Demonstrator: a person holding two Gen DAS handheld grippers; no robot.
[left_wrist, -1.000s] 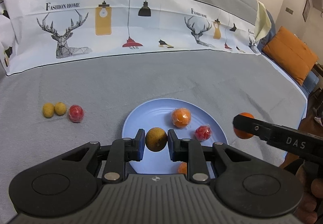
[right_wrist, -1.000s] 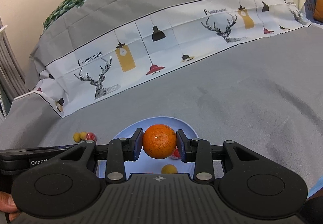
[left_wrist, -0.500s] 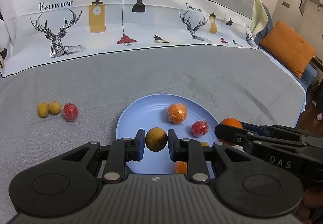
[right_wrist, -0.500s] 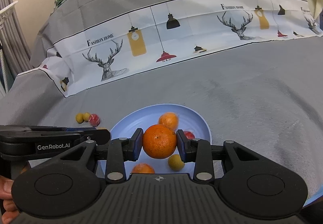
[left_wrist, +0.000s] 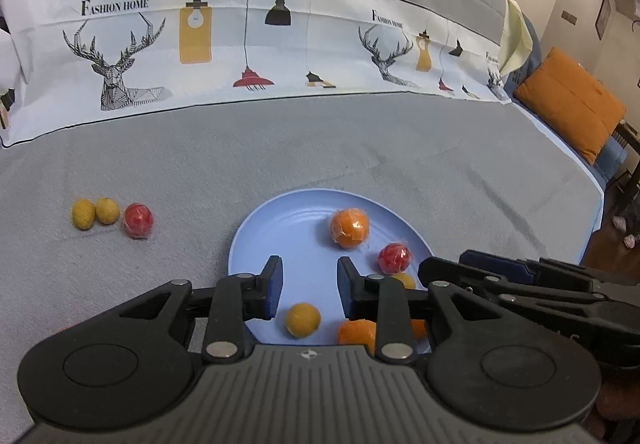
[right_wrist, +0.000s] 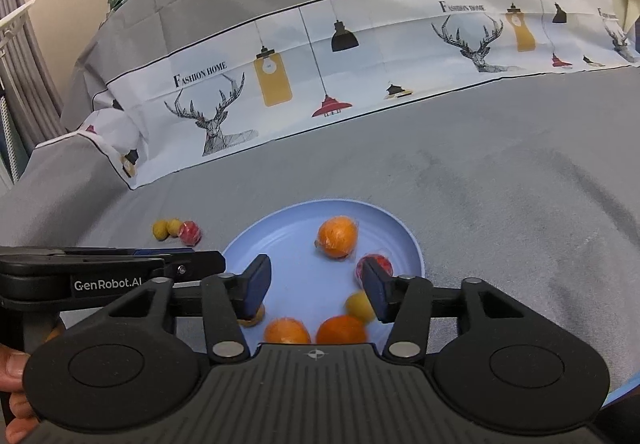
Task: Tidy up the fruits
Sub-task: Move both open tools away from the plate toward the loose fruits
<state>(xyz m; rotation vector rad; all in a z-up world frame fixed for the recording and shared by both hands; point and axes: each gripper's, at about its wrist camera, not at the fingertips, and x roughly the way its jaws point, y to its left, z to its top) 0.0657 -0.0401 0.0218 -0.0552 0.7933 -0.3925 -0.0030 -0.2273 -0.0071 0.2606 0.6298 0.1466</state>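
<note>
A light blue plate [left_wrist: 304,228] [right_wrist: 288,232] lies on the grey cloth. It holds a wrapped orange [left_wrist: 349,227] [right_wrist: 337,236], a red fruit [left_wrist: 394,257] [right_wrist: 374,264], a yellow fruit [left_wrist: 303,319], and two more oranges at its near edge [right_wrist: 287,331] [right_wrist: 341,329]. My left gripper [left_wrist: 310,286] is open and empty above the plate's near side. My right gripper [right_wrist: 316,288] is open and empty above the plate too. Two yellow fruits [left_wrist: 95,211] [right_wrist: 167,229] and a red one [left_wrist: 138,219] [right_wrist: 189,233] lie on the cloth left of the plate.
A deer-print fabric band [left_wrist: 240,44] runs across the back of the grey cloth. An orange cushion [left_wrist: 568,108] sits at the far right, past the cloth's edge. The right gripper's body [left_wrist: 520,284] lies close beside my left gripper.
Both grippers opened. The yellow-brown fruit dropped from the left one onto the plate, and the orange dropped from the right one onto the plate's near edge.
</note>
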